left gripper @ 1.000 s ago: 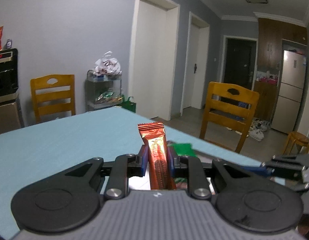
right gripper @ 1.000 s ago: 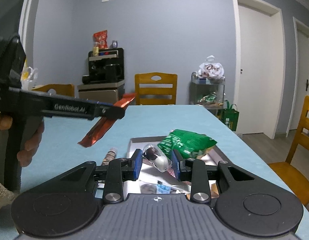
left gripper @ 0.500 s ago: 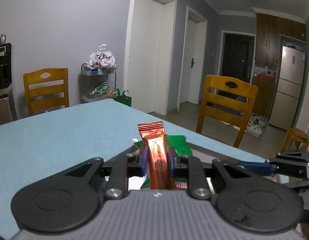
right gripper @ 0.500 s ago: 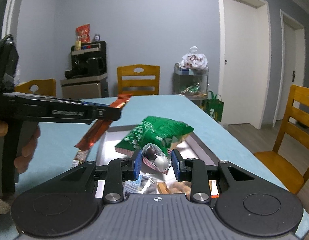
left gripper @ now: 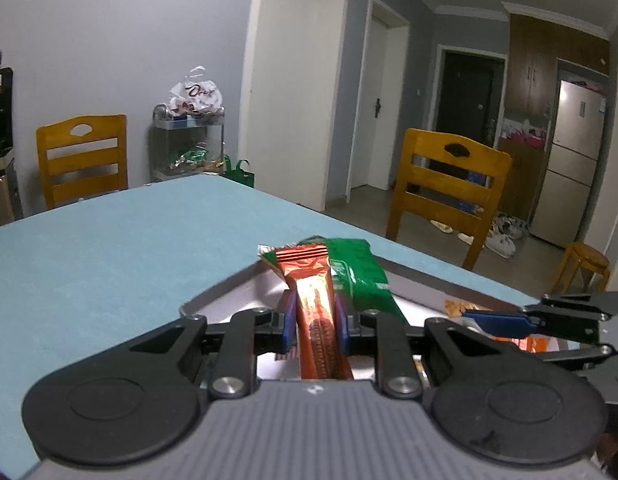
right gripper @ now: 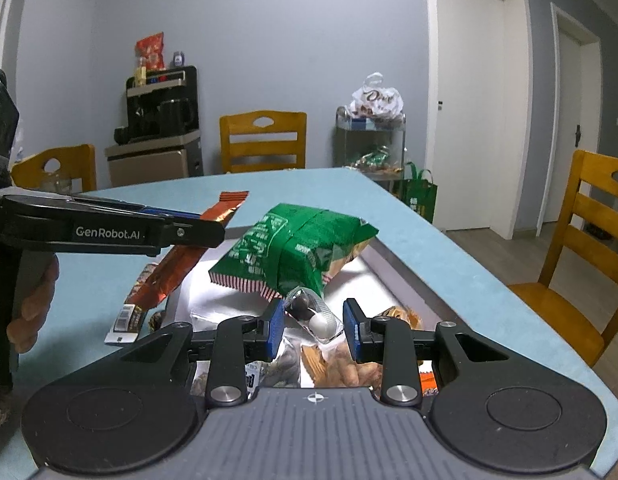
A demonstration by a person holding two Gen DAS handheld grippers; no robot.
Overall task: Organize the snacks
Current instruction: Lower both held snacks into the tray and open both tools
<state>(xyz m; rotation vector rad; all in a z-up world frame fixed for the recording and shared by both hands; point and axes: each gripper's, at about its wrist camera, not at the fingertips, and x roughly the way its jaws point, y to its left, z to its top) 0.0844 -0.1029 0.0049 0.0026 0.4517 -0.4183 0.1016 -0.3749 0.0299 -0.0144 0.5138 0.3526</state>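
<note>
Since the earlier frames both claws have come forward over the tray (right gripper: 393, 276), which now fills more of each view, and the green bag (right gripper: 297, 248) sits closer. The left claw (left gripper: 315, 322) is clenched on a red bar (left gripper: 315, 300), gripped near its middle with the crimped end pointing to 12 o'clock, held in the air over the tray's near-left corner. The right claw (right gripper: 313, 326) stands released, its pads either side of a clear-wrapped candy (right gripper: 315, 316) without pressing it; whether they touch the wrapper I cannot tell.

The tray already holds the green bag at its 12 o'clock end, plus several smaller packets and what look like biscuits at 6 o'clock, partly hidden. One loose wrapper (right gripper: 127, 320) lies on the surface (right gripper: 309, 188) just beside the tray's left edge, at 9 o'clock. By my reading the job is well along: the red bar needs setting down, the candy may need placing, and the stray wrapper remains outside.
</note>
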